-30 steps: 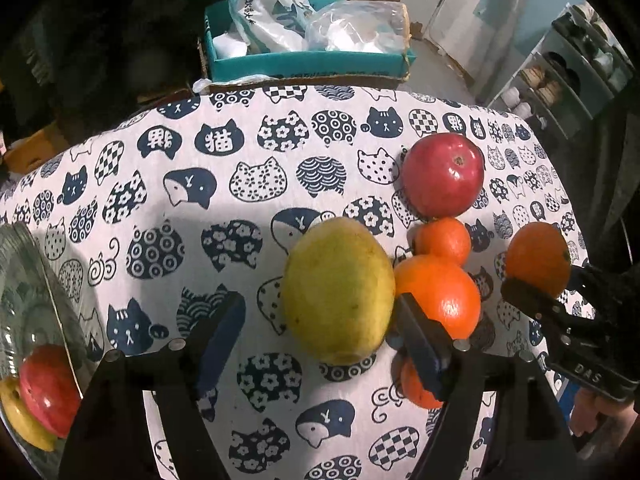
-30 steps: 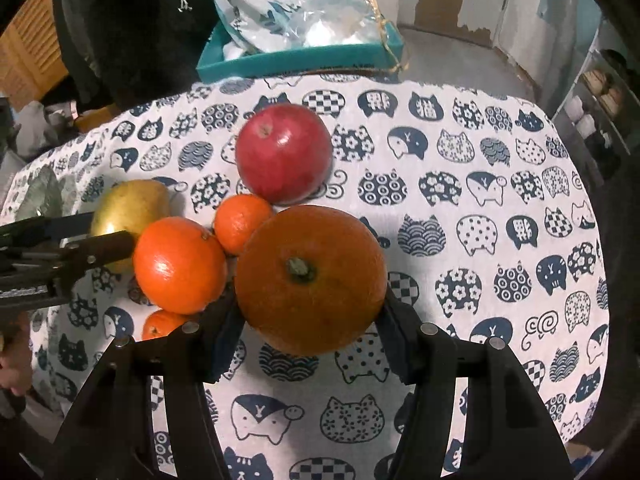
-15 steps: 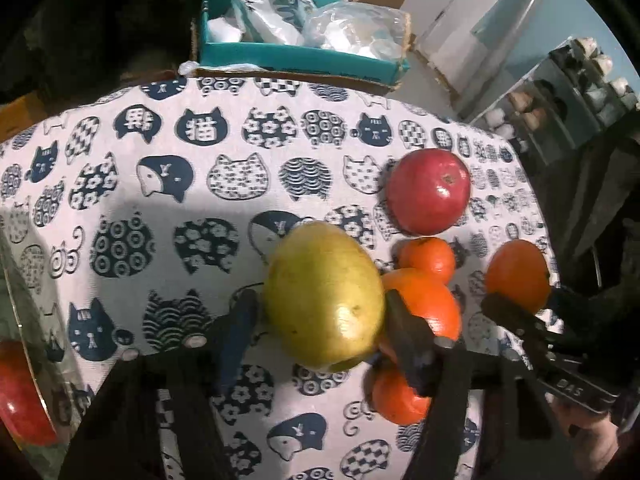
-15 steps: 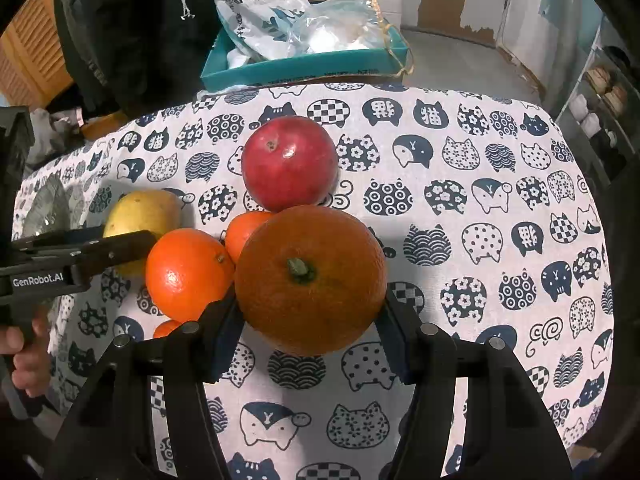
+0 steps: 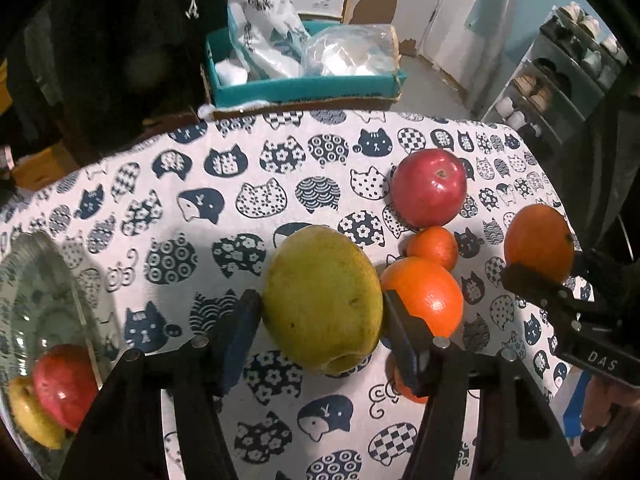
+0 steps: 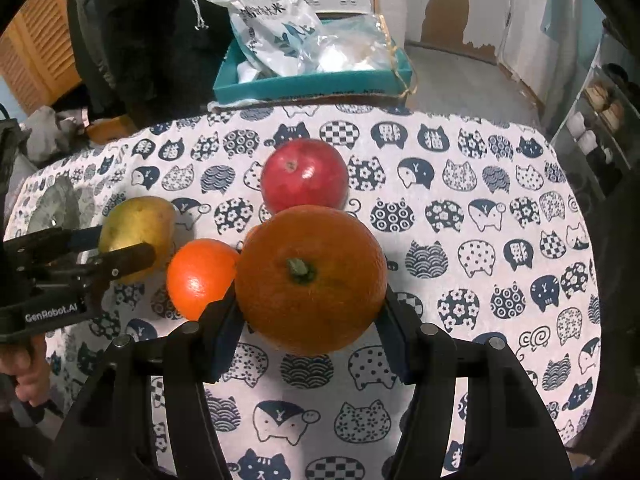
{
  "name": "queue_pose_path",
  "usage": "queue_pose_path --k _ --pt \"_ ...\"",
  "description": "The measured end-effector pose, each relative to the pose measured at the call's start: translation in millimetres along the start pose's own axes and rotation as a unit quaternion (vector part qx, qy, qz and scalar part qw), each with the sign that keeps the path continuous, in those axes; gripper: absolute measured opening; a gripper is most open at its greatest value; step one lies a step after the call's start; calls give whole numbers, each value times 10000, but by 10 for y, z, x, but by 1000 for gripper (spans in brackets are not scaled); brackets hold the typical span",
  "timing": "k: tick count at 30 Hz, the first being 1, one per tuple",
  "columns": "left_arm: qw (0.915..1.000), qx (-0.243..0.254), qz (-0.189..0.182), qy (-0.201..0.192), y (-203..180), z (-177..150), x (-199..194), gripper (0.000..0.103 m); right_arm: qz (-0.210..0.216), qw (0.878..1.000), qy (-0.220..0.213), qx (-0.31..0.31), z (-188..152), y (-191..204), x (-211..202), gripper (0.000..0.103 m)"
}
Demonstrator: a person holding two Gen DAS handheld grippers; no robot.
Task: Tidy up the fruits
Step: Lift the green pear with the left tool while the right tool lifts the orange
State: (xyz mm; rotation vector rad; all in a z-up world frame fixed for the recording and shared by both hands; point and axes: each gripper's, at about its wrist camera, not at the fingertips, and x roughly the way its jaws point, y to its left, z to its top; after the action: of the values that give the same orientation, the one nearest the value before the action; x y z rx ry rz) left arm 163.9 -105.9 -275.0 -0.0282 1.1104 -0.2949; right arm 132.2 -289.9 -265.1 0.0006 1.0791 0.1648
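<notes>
Table under cat-print cloth, teal box behind. Left view only: glass bowl holding red apple. Left gripper, jaws closed in since a second ago, clamps smooth yellow-green pear. Right gripper clasps dimpled orange, loose fruit between them.

The tabletop wears a white cloth printed with navy cat faces. Beyond the right hand-held gripper a red apple lies on it, a smaller orange just to that gripper's left. A glass bowl rests left of the left hand-held gripper.
</notes>
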Motion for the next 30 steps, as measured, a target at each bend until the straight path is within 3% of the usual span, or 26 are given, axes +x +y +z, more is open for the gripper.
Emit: queue_pose_path --k 12,30 --pt "9983 135 310 -468 33 -80 -579 63 -19 9989 -412 -234 146 238 -391 60" --pt "9919 0 303 -1231 195 -107 -1566 63 238 9901 -1246 -595 322 689 -1202 60"
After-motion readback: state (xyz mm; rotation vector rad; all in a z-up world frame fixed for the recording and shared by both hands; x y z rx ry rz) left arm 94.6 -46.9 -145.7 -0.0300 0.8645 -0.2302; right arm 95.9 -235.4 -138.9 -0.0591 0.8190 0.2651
